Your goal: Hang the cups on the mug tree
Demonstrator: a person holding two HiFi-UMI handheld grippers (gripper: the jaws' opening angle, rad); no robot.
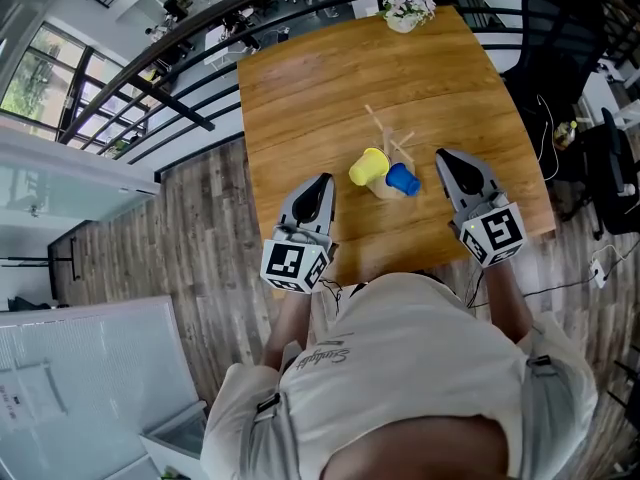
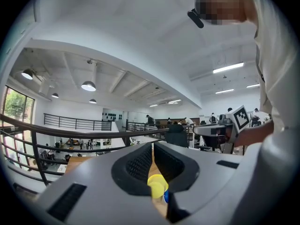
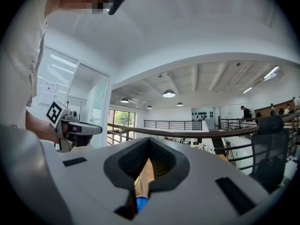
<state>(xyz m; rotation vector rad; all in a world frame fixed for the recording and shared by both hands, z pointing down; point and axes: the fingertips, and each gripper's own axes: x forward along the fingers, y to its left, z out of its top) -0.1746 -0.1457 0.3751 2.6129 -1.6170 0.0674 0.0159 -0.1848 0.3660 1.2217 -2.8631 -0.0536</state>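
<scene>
A wooden mug tree [image 1: 388, 146] stands near the middle of the wooden table [image 1: 300, 98]. A yellow cup [image 1: 368, 166] and a blue cup [image 1: 403, 179] sit side by side against its lower pegs, above its base; how they are hooked on I cannot tell. My left gripper [image 1: 323, 182] is held over the table's near edge, left of the yellow cup, shut and empty. My right gripper [image 1: 443, 156] is just right of the blue cup, also shut and empty. Below the jaws, the left gripper view shows the yellow cup [image 2: 157, 185], and the right gripper view the blue cup [image 3: 140, 203].
A small pot of white flowers [image 1: 405, 10] stands at the table's far edge. A dark railing [image 1: 190, 108] runs along the left of the table, and black office chairs [image 1: 560, 28] stand to the right. The person's body covers the near edge.
</scene>
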